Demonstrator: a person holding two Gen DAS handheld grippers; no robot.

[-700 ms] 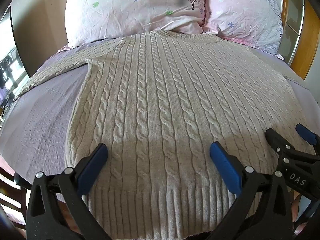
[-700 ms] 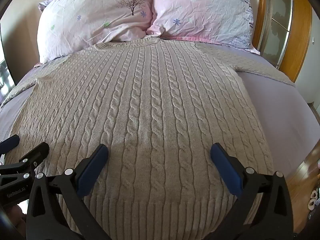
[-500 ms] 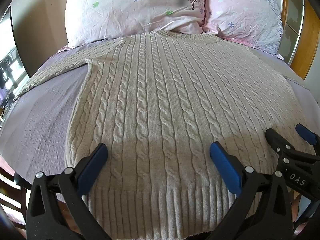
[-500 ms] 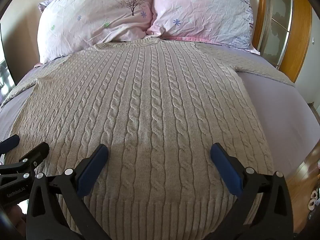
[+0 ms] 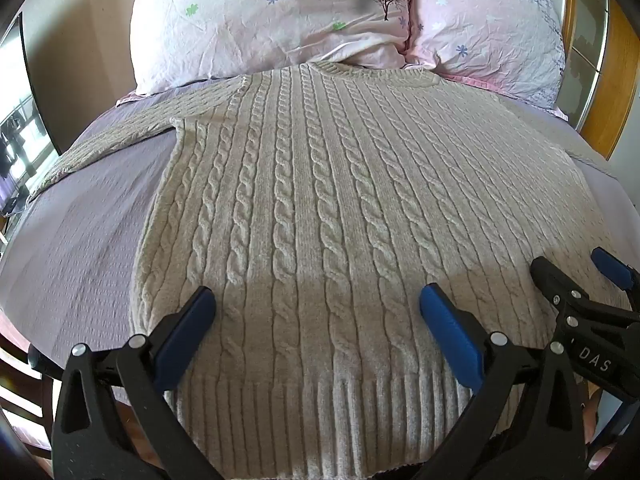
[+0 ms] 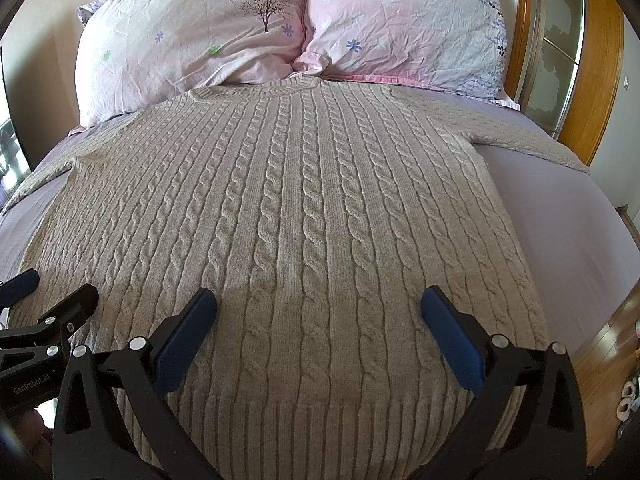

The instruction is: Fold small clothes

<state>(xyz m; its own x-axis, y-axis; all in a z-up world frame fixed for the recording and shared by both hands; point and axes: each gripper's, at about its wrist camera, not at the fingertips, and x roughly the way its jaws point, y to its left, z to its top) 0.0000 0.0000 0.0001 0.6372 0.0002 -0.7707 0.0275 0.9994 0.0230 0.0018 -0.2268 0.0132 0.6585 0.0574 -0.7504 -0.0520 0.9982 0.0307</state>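
**Both grippers spread above the sweater's hem**

While the beige cable-knit sweater (image 5: 320, 208) lies flat and face-up on the lilac bed sheet (image 5: 80, 248), collar toward the pillows and ribbed hem nearest the cameras, neither gripper has any cloth between its fingers. Farthest left, one sleeve (image 5: 100, 148) stretches out sideways across the sheet toward the bed's edge. Next comes the left gripper (image 5: 316, 320), jaws spread wide, its blue pads (image 5: 188, 328) poised over the lower body of the sweater just above the ribbing; whether the tips touch the knit is hard to judge from this angle. Beside it to the right sits the right gripper (image 6: 318, 320), likewise spread wide and empty, over the same hem band, near the sweater's right side. Each gripper shows at the edge of the other's view, so the two stand close together. Further right, the other sleeve (image 6: 532, 140) runs out toward the wooden bed frame (image 6: 600, 80). Beyond the collar, a white floral pillow (image 6: 192, 44) and a pink pillow (image 6: 400, 28) lean side by side.
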